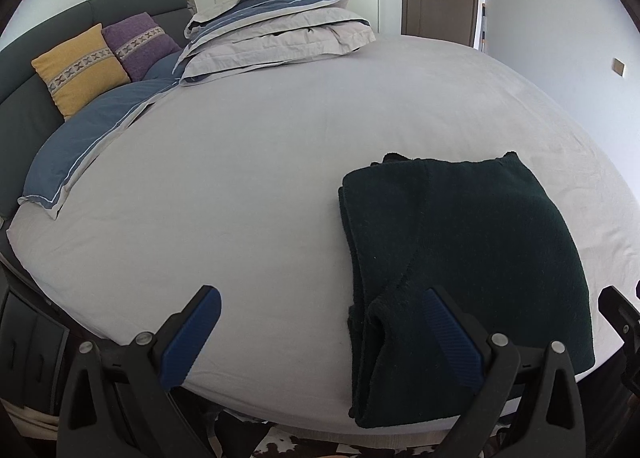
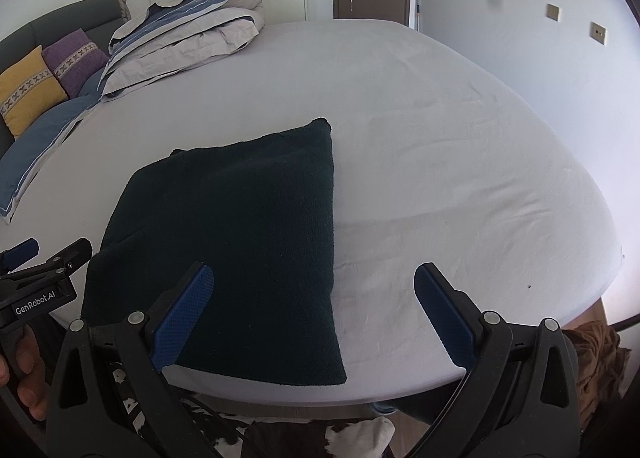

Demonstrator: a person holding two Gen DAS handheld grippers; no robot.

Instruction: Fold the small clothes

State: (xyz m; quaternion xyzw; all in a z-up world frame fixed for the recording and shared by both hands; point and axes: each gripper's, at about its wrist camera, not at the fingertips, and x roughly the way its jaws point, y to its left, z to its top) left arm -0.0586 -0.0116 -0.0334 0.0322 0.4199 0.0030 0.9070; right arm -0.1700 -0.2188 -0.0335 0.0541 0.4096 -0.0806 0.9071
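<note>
**Both grippers empty, dark garment folded at the bed's near edge**

My left gripper (image 1: pixel 320 322) has its blue-padded jaws spread wide with nothing between them. Its right pad sits over the near left corner of the dark green, fleecy folded garment (image 1: pixel 460 242), though I cannot tell whether it touches the cloth or hangs just above it. My right gripper (image 2: pixel 314 298) is likewise spread and holds nothing; its left pad overlaps the garment's near edge in the picture, and its right pad is over bare sheet.

The garment (image 2: pixel 240 234) lies flat as a rough rectangle on the pale grey fitted sheet (image 2: pixel 440 177), close to the bed edge nearest me, with layered edges showing along its left side in the left wrist view. I judge it is kept near that edge so both tools can reach it without stretching across the mattress. With it between the two grippers, each could take a corner.

Further out, a folded grey-and-blue duvet (image 1: pixel 280 21) is stacked near the headboard, well apart from the work. A yellow cushion (image 1: pixel 78 69) and a purple cushion (image 1: pixel 138 43) lean against the dark headboard (image 1: pixel 24 69).

My reading is that the fold is largely done; perhaps one more halving or a smoothing remains.
</note>
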